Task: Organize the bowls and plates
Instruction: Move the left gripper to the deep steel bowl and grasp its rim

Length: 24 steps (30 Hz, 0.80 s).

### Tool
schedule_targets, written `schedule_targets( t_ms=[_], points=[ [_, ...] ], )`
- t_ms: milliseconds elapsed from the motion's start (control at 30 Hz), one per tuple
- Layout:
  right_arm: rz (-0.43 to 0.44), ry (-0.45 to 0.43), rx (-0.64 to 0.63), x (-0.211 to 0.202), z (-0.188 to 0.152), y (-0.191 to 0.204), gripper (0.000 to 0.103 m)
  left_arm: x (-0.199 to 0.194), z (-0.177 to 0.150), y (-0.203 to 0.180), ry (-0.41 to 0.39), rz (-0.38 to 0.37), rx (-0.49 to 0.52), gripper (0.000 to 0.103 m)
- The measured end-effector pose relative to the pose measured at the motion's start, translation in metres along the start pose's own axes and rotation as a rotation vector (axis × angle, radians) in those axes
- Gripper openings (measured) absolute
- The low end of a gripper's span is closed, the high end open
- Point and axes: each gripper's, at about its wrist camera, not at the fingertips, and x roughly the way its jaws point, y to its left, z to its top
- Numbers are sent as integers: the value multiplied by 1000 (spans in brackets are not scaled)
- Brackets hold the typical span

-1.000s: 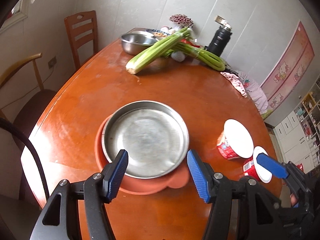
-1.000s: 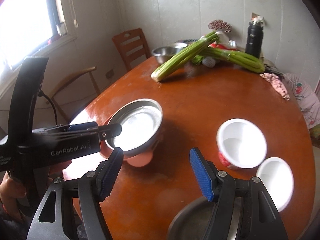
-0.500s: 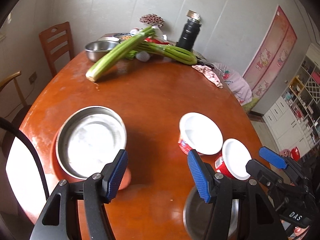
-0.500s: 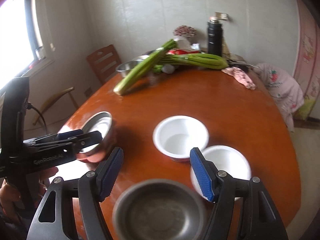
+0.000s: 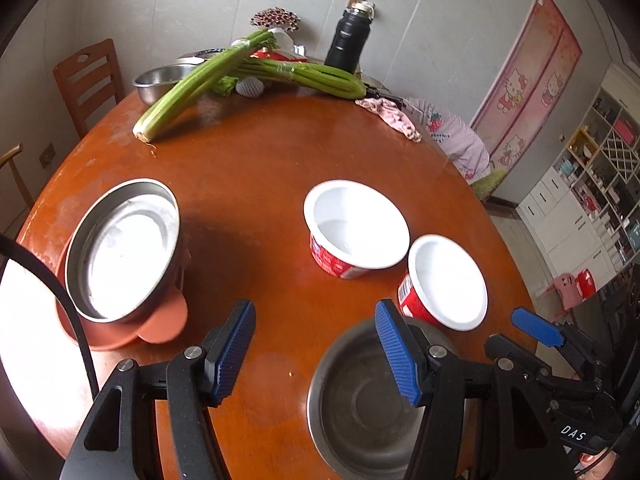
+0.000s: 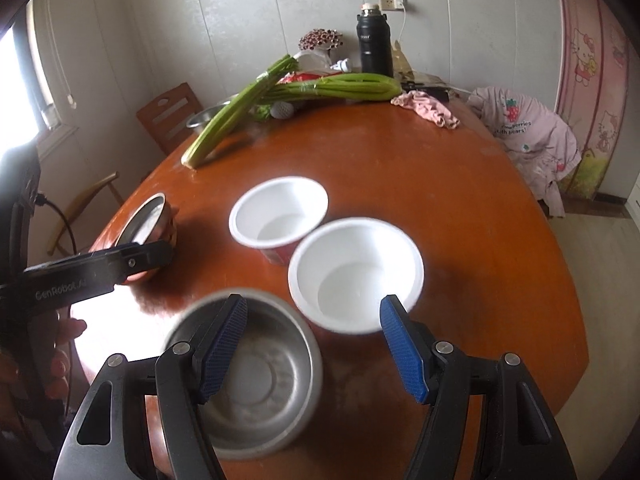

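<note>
A steel plate [image 5: 120, 248] sits on an orange plate [image 5: 132, 330] at the table's left, also in the right wrist view [image 6: 146, 220]. Two red paper bowls with white insides stand mid-table, one farther [image 5: 356, 226] [image 6: 280, 210] and one nearer [image 5: 446, 282] [image 6: 356, 274]. A steel bowl [image 5: 360, 404] [image 6: 256, 380] sits at the near edge. My left gripper [image 5: 316, 352] is open and empty above the table between the plates and the steel bowl. My right gripper [image 6: 314, 348] is open and empty over the steel bowl and the nearer paper bowl.
At the table's far end lie celery bunches [image 5: 200, 80], another steel bowl [image 5: 160, 80], a black flask [image 5: 348, 40] and a pink cloth [image 5: 390, 114]. Wooden chairs [image 5: 86, 80] stand at the left. A chair with pink clothing [image 6: 528, 132] is at the right.
Both grippers have swung right. The left one has left the stacked plates and now faces the paper bowls. The right one has moved over the steel bowl and nearer paper bowl.
</note>
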Motion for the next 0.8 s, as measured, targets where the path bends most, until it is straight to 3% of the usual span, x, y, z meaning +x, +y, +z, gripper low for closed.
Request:
schedule_targets(
  t_ms=[400, 567, 633, 800],
  points=[
    [16, 92, -36, 23, -46, 4, 71, 30, -41, -6, 103, 34, 15, 62],
    [30, 89, -63, 27, -52, 12, 71, 35, -51, -8, 114, 25, 21, 62],
    [36, 94, -66, 30, -53, 13, 66, 35, -52, -10, 112, 1, 22, 62],
    [51, 100, -75, 33, -55, 19, 61, 38, -53, -17, 117, -31, 40, 49]
  ],
)
